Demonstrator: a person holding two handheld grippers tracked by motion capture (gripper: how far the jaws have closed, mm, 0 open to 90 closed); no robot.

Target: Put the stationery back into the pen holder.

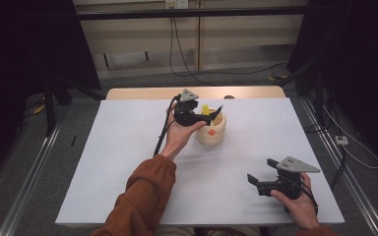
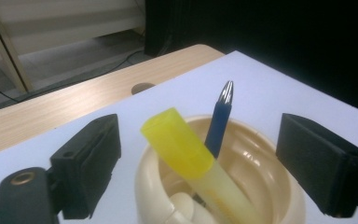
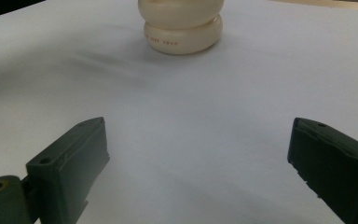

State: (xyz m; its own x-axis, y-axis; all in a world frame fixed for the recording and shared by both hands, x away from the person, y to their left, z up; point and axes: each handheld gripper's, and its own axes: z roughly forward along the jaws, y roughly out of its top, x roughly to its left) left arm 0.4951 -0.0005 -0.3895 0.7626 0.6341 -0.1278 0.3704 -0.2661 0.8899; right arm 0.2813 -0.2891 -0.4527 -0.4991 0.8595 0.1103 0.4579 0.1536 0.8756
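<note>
Looking left to right: the left tool (image 1: pixel 211 114) hangs over the cream holder (image 1: pixel 211 130) mid-counter (image 1: pixel 128 162), jaws spread wide, nothing pinched. A yellow highlighter (image 2: pixel 179 147) leans inside beside a blue pen (image 2: pixel 218 126), so I'd say drop-off is done; next is backing away cleanly. The holder's glossy, stacked-ring shaped. The right tool (image 1: pixel 257 182) rests open, empty, well apart.

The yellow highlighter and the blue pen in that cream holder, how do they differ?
The yellow highlighter is thick, with a translucent yellow cap and pale barrel; the blue pen is thin and dark blue with a shiny metal tip. The highlighter leans strongly across the cream holder; the pen stands nearer upright. The pen's top reaches higher. Both sit inside the holder, between the open left gripper's jaws without touching them.
</note>
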